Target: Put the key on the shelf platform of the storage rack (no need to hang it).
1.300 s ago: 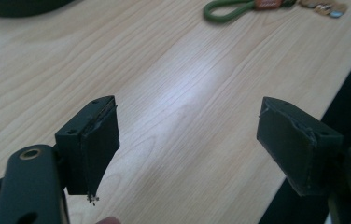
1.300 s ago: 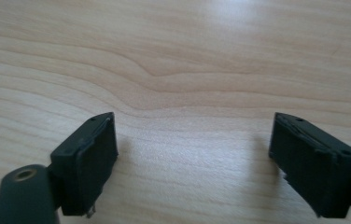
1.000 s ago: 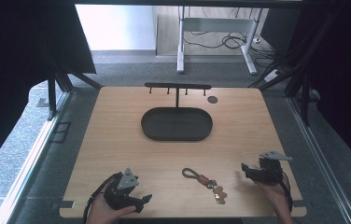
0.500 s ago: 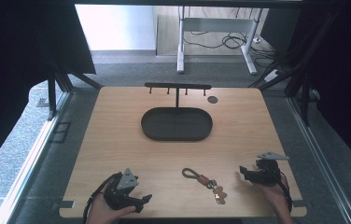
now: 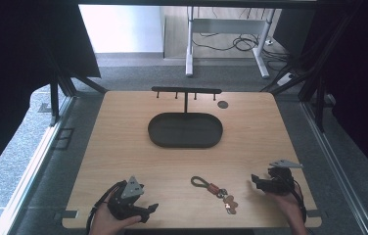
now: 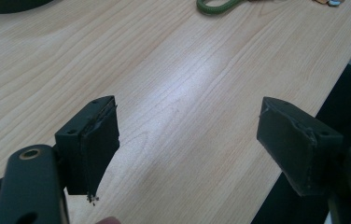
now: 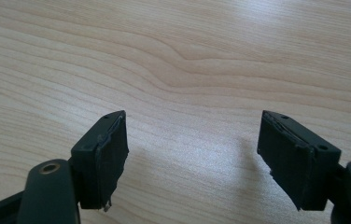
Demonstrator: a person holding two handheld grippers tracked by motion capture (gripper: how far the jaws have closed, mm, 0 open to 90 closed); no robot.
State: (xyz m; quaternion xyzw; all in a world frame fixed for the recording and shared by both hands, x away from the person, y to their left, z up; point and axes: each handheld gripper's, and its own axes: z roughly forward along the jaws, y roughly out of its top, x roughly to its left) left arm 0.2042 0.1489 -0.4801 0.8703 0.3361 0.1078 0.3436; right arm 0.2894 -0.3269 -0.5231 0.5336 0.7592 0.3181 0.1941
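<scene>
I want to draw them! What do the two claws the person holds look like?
Both are black. The left claw and right claw each have two blocky jaws faced with worn black pads, a brass-ringed hole near each jaw, a grey three-cornered plate on top and a trailing black cable.

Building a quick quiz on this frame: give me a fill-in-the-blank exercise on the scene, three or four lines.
1. The keychain lies on the table between the left gripper and the ____ gripper.
2. The dark oval tray holds ____.
3. The jaws of the right gripper stand ____, with only bare wood between them.
4. The keychain's cord loop is ____ in colour.

Missing words: right; nothing; open; green
</scene>
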